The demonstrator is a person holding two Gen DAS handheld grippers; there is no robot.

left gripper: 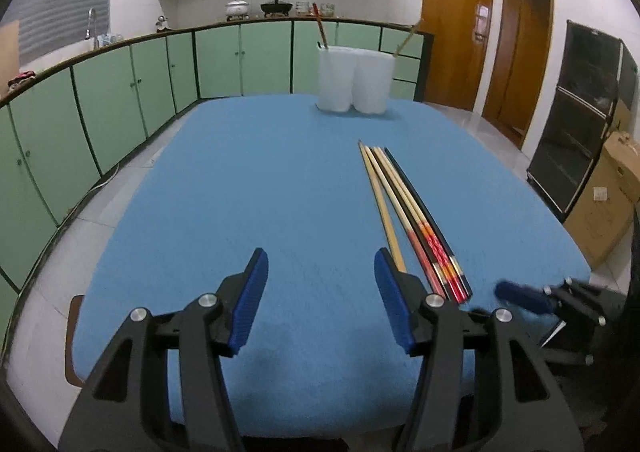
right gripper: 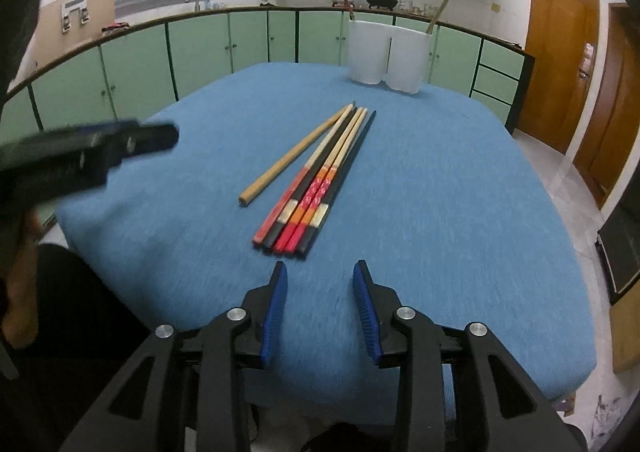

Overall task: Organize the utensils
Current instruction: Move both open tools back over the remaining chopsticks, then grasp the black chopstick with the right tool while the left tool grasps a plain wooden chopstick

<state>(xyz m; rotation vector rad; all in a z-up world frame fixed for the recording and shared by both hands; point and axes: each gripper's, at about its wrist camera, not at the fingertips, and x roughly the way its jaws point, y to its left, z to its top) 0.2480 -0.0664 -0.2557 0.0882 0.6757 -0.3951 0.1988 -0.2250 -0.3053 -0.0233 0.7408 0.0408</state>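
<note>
Several chopsticks (right gripper: 316, 176) lie side by side on the blue tablecloth (right gripper: 440, 192), some with red and black ends; they also show in the left wrist view (left gripper: 408, 208). One plain wooden chopstick (right gripper: 292, 156) lies slightly apart on their left. A white two-cup holder (right gripper: 386, 56) stands at the table's far edge with a red chopstick and a wooden one in it; it also shows in the left wrist view (left gripper: 354, 78). My left gripper (left gripper: 320, 292) is open and empty, left of the chopsticks. My right gripper (right gripper: 320, 292) is open and empty, just short of their near ends.
Green cabinets (left gripper: 120, 100) and a counter with pots run behind the table. Wooden doors (left gripper: 456, 24) and a black rack (left gripper: 576, 120) stand on the right, with a cardboard box (left gripper: 608, 204) beside it.
</note>
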